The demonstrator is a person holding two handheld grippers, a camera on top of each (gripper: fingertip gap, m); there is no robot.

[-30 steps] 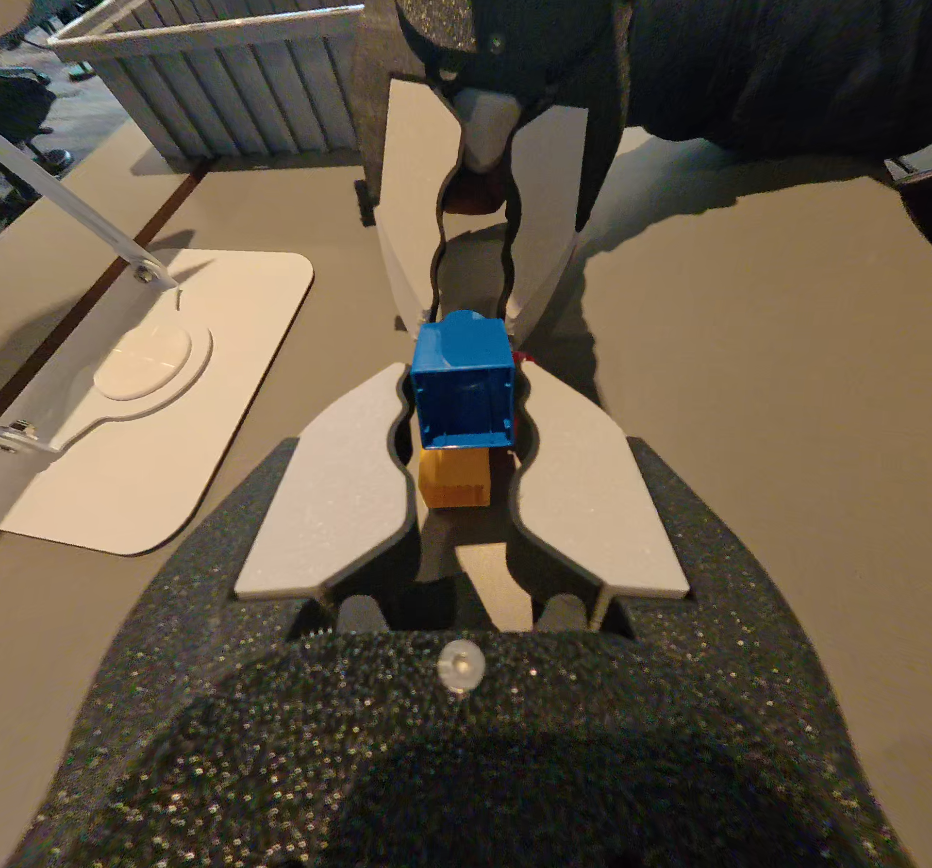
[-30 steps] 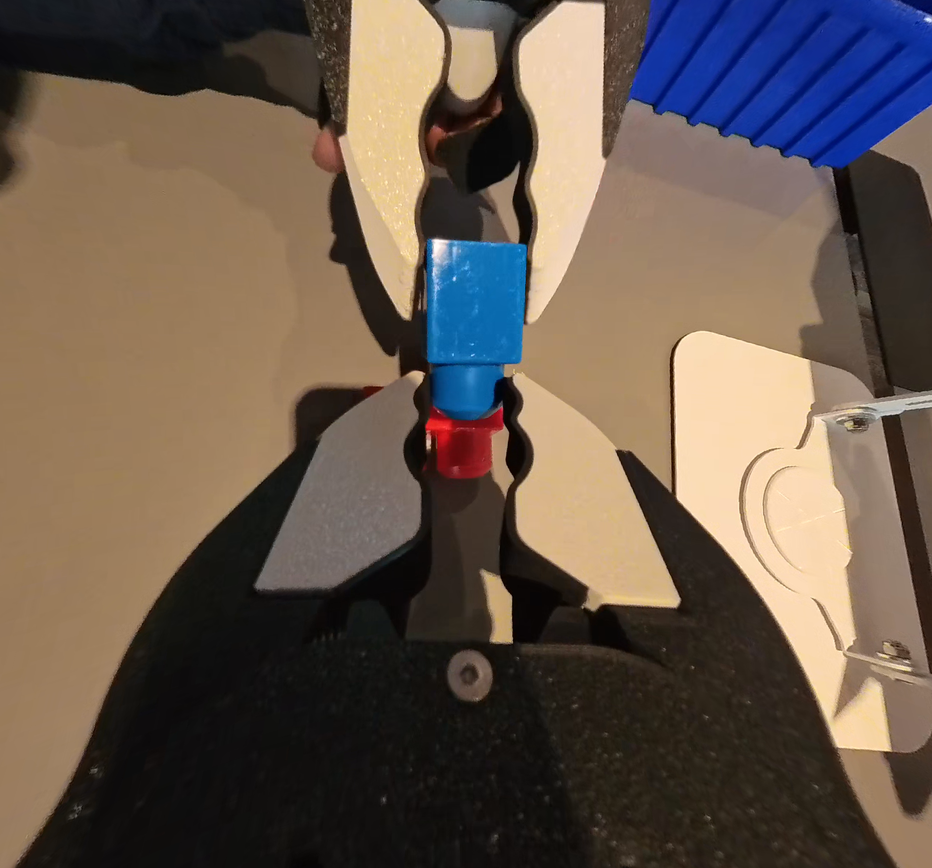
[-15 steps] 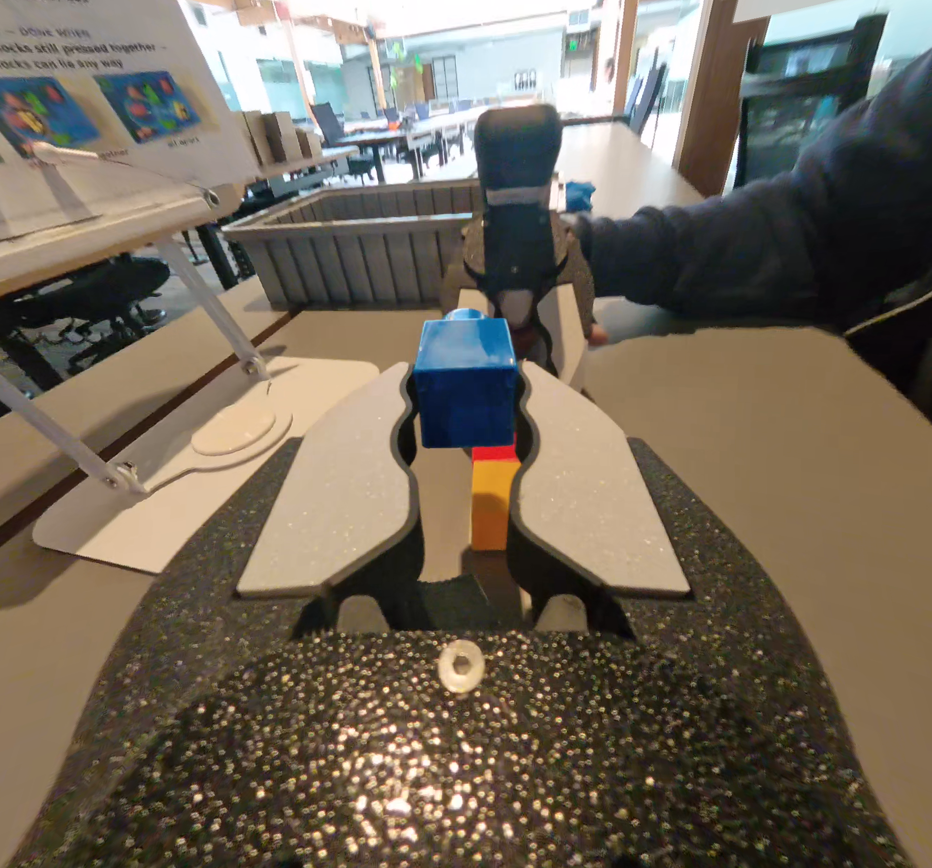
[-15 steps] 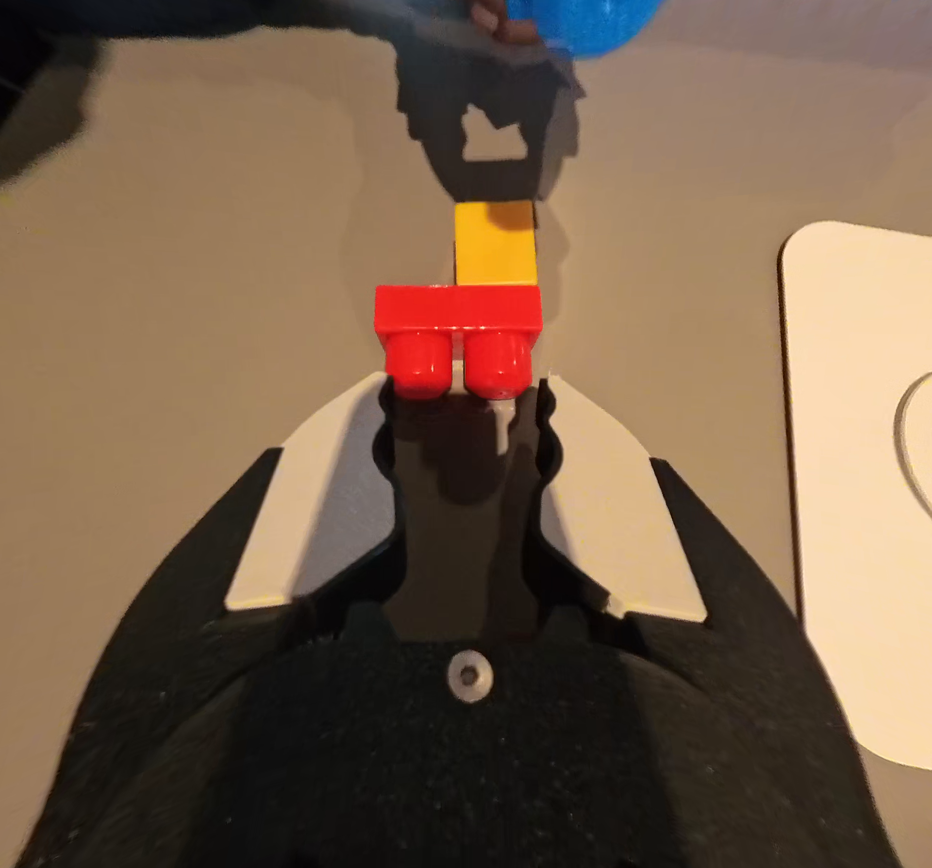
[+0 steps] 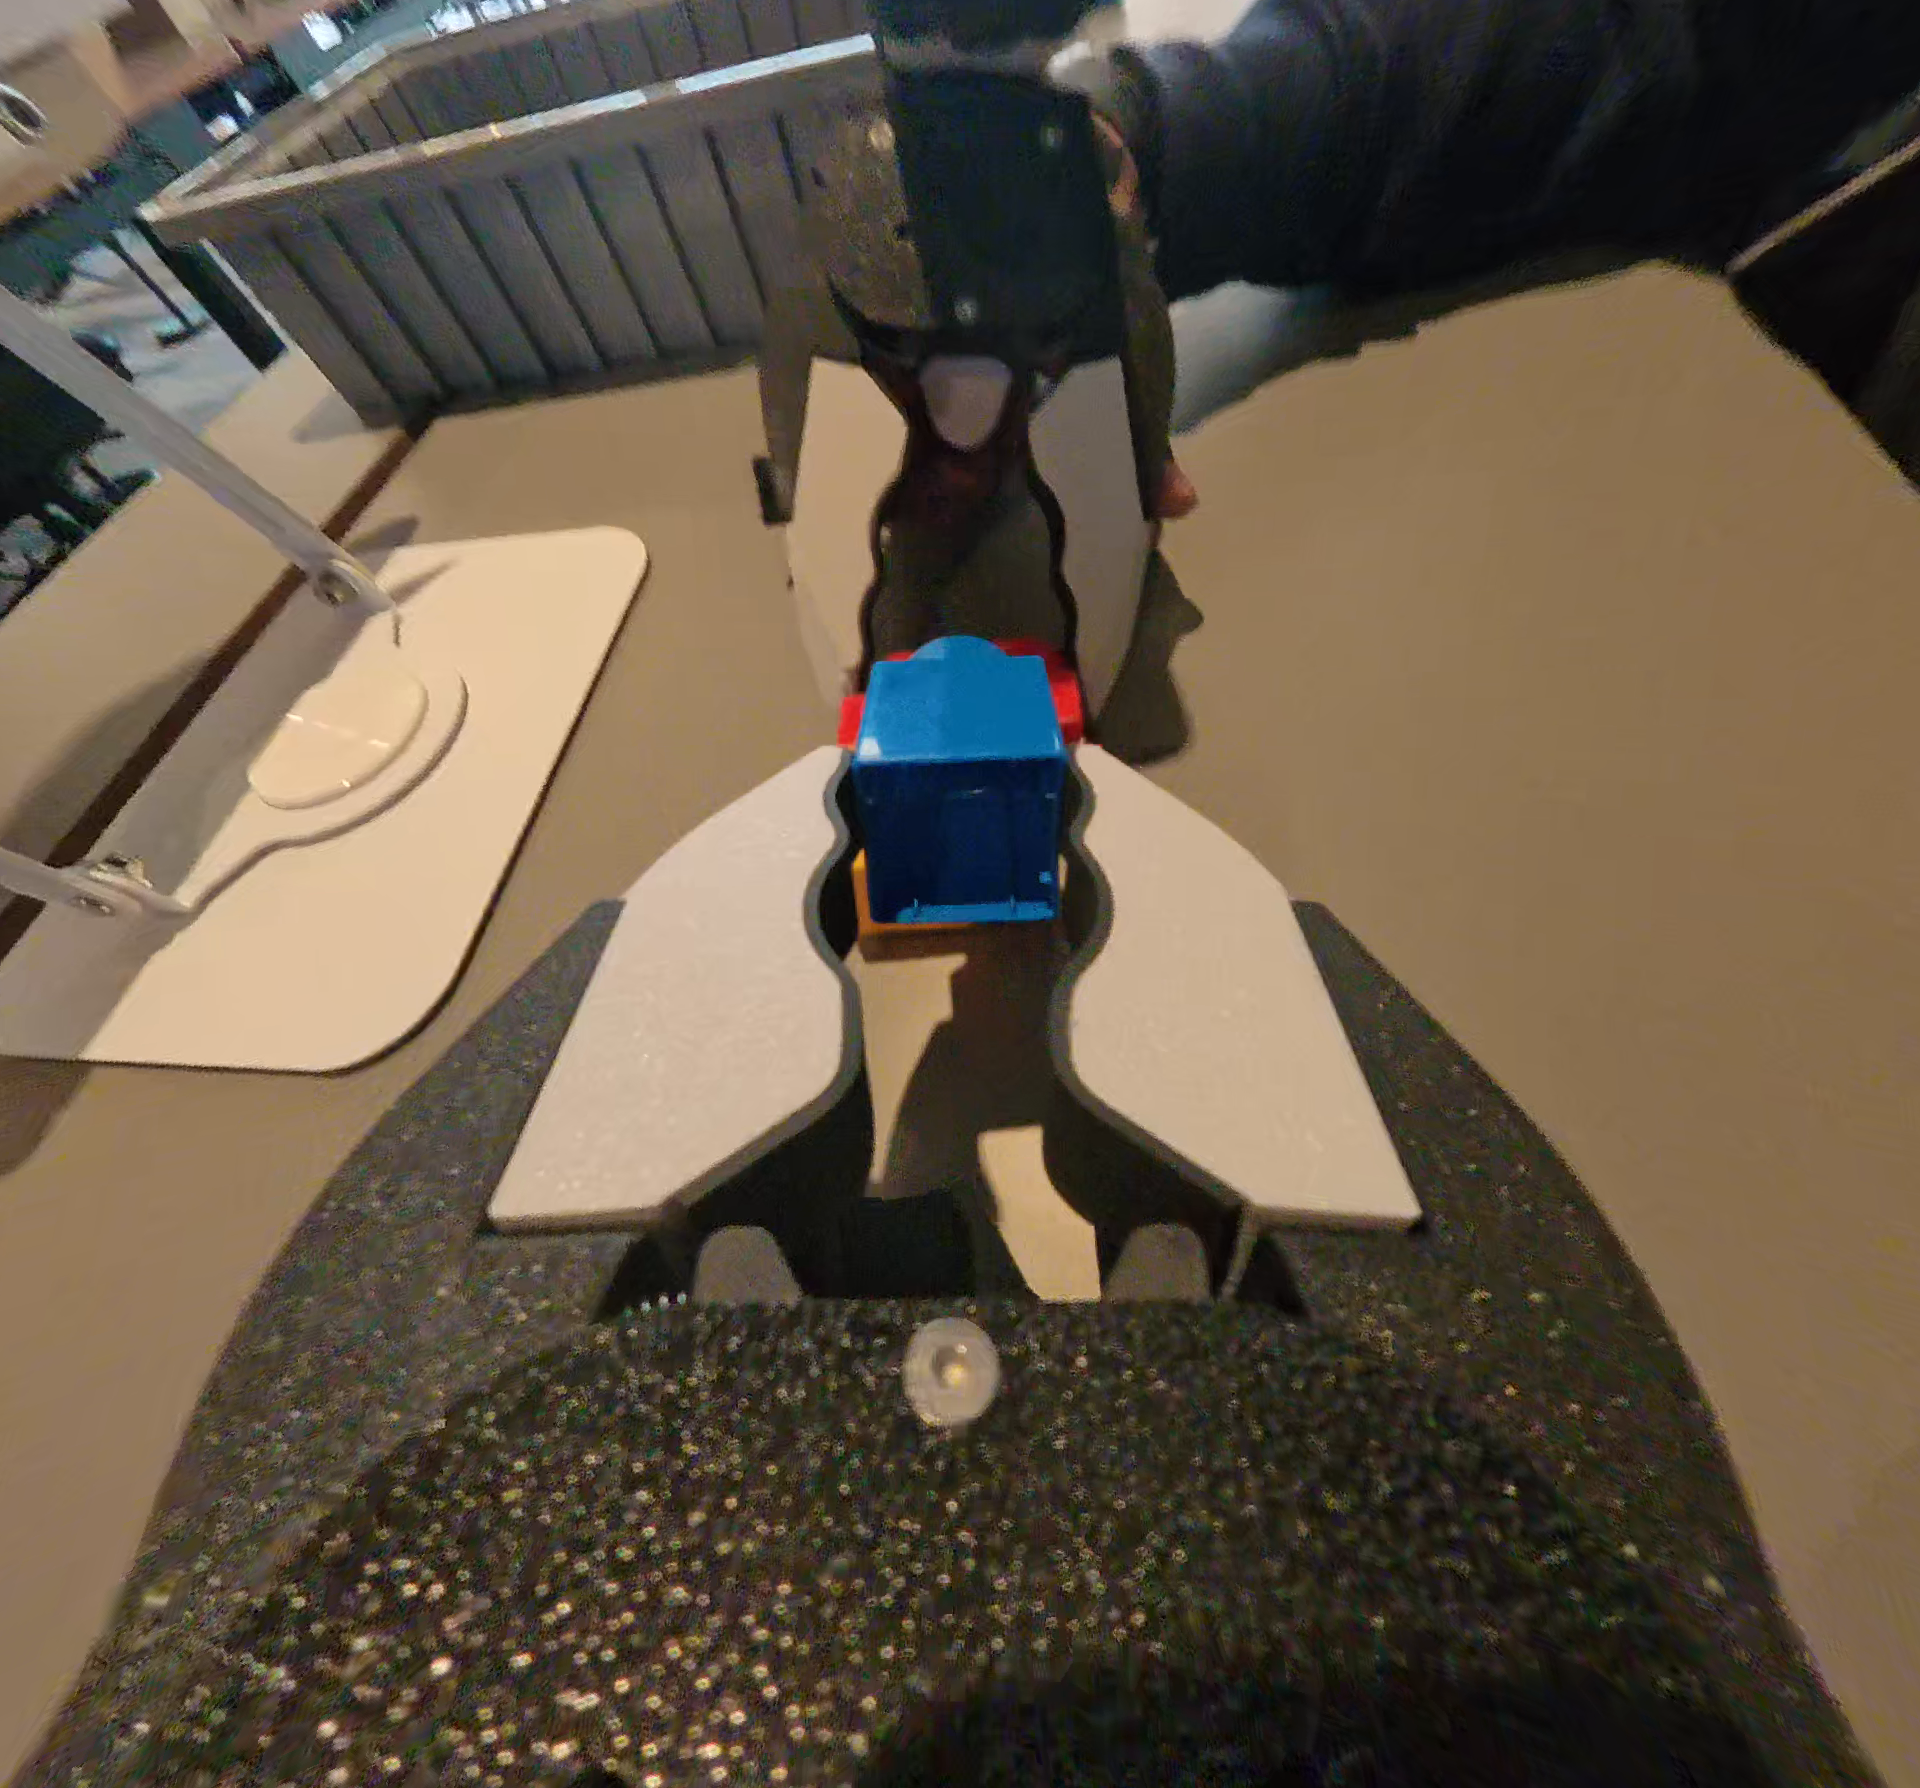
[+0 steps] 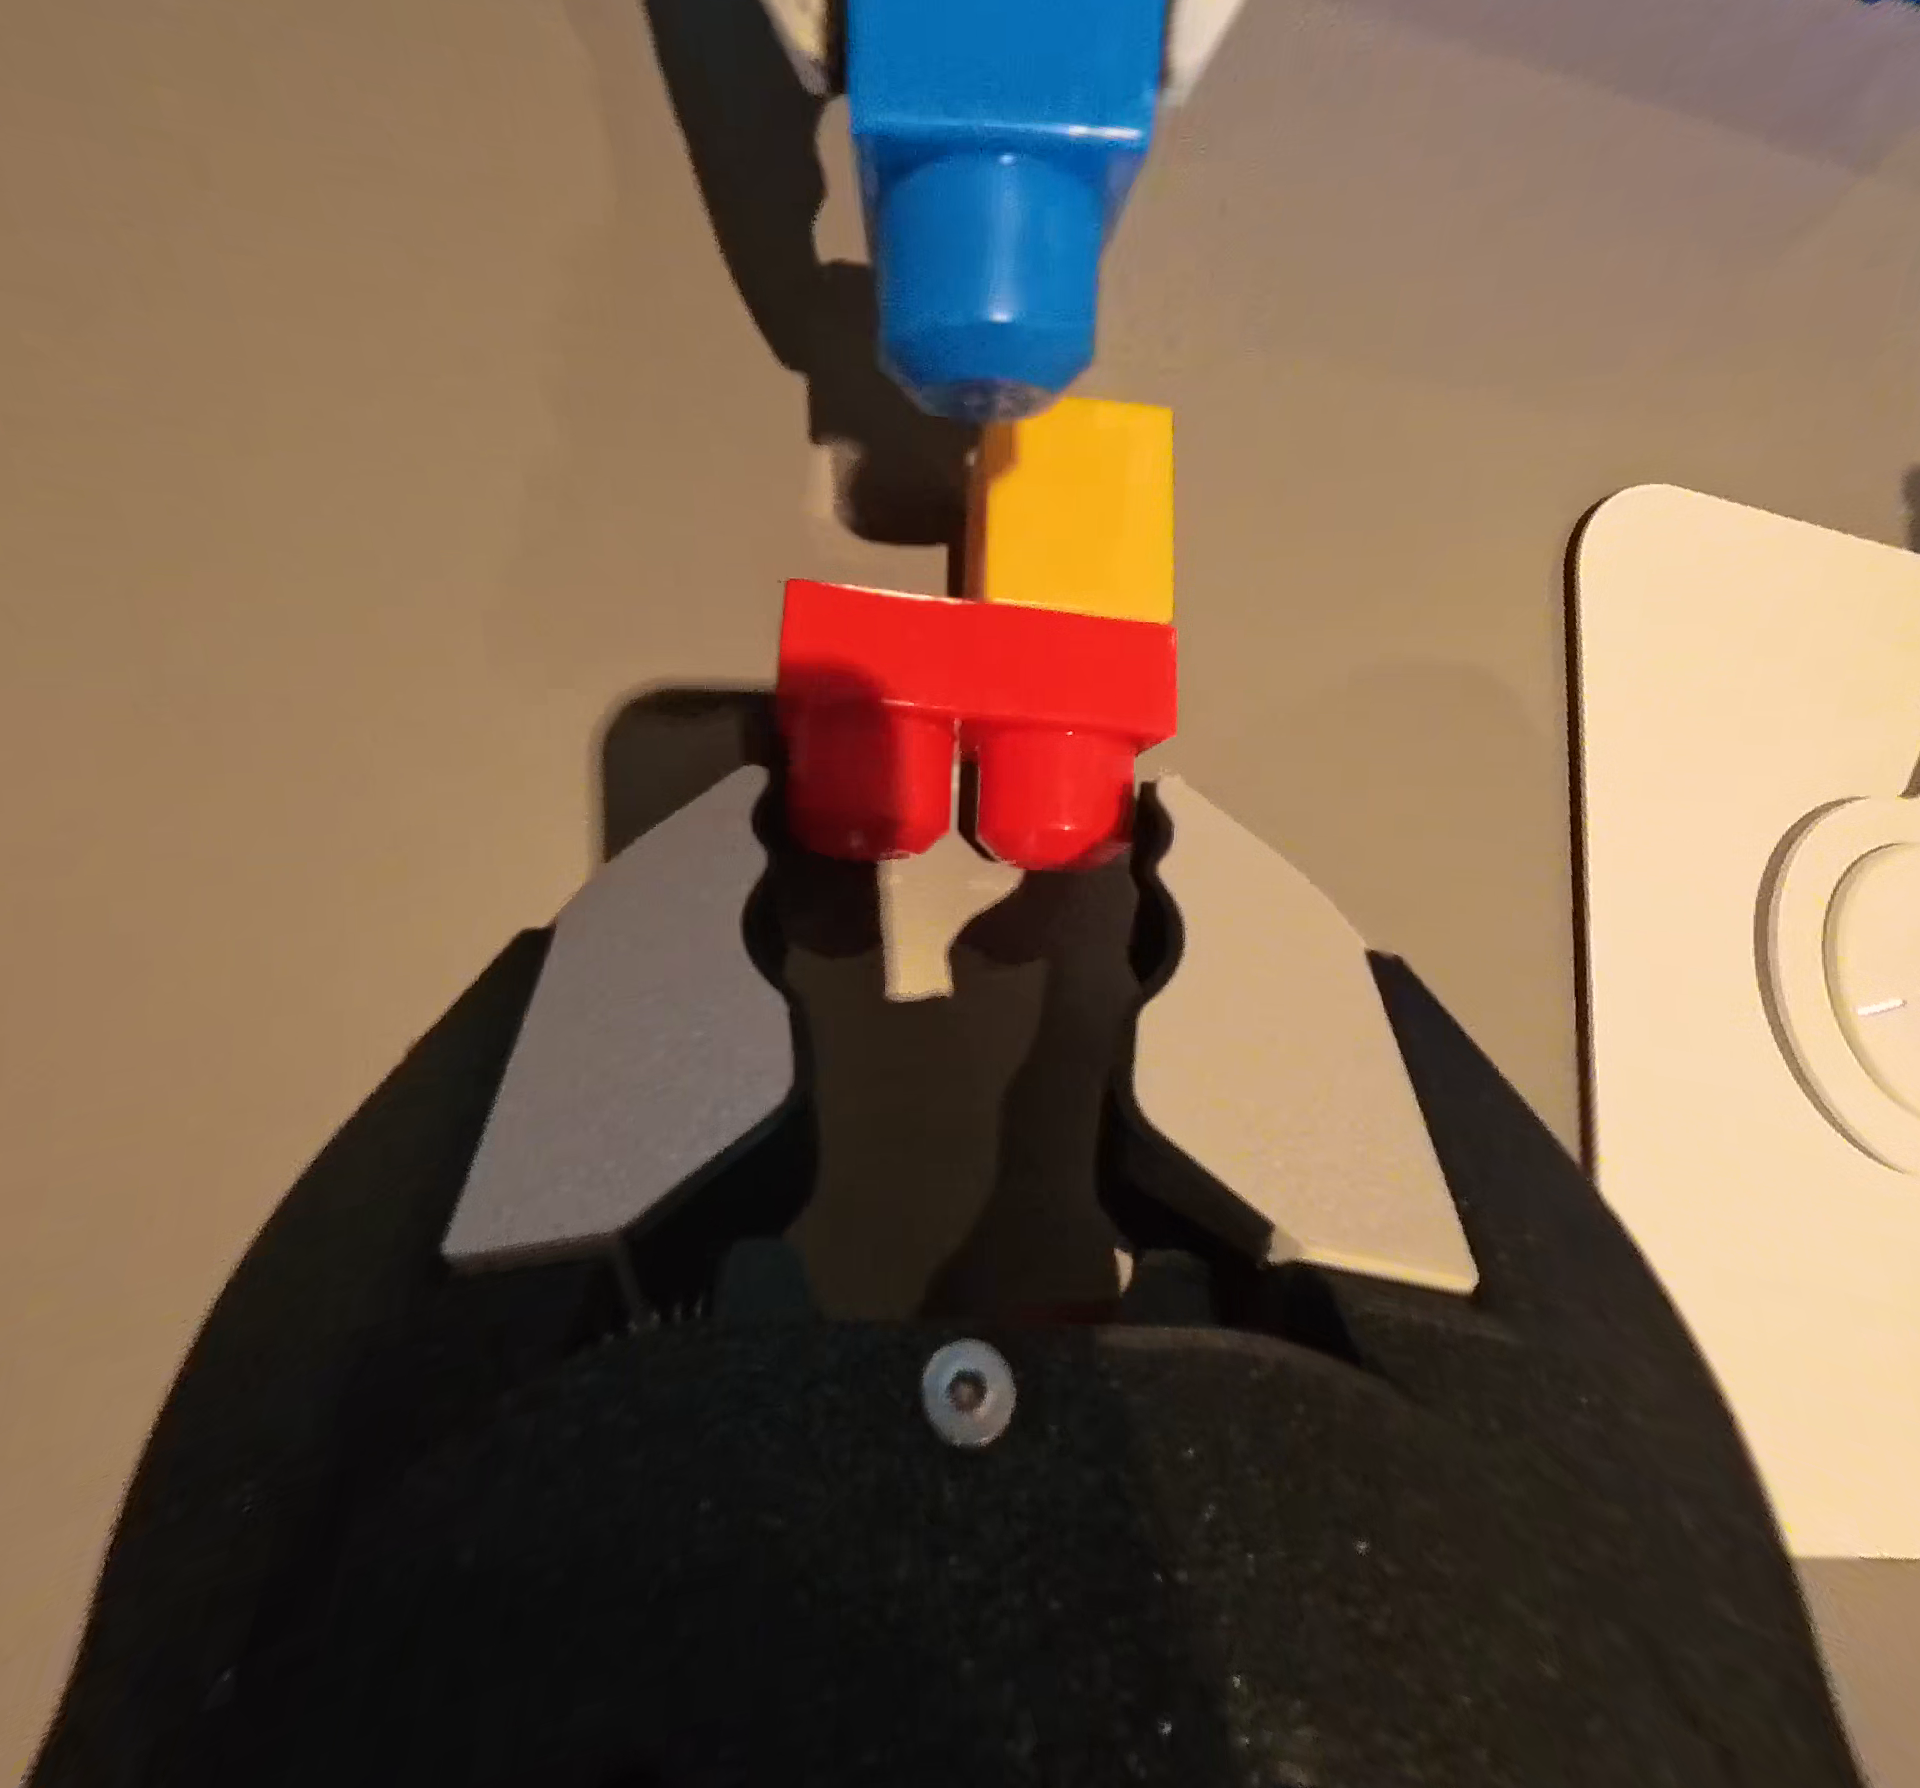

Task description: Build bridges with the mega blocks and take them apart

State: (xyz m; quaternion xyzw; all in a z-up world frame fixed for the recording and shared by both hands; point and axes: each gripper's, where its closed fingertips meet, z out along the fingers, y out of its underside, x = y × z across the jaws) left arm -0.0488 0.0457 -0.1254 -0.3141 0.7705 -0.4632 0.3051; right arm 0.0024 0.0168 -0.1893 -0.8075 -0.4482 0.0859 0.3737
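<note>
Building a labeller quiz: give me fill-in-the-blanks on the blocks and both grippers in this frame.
1. The left gripper is shut on the ____ block.
2. The red block shows ____ studs.
3. The red block sits on a ____ block.
4. The right gripper has ____ jaws, one on either side of the red block's studs.

Missing words: blue; two; yellow; open

Smooth tan matte tabletop (image 5: 1558, 699) carries everything. Flat white rounded-corner stand base plate (image 5: 343, 865) lies on it at 9 o'clock in the left wrist view, 3 o'clock in the right wrist view. Grey ribbed plastic bin (image 5: 499, 263) sits at 11 o'clock. Yellow plastic block (image 6: 1081, 512) topped by red two-stud plastic block (image 6: 977, 668) stands at centre; its contact with the tabletop is hidden.
</note>
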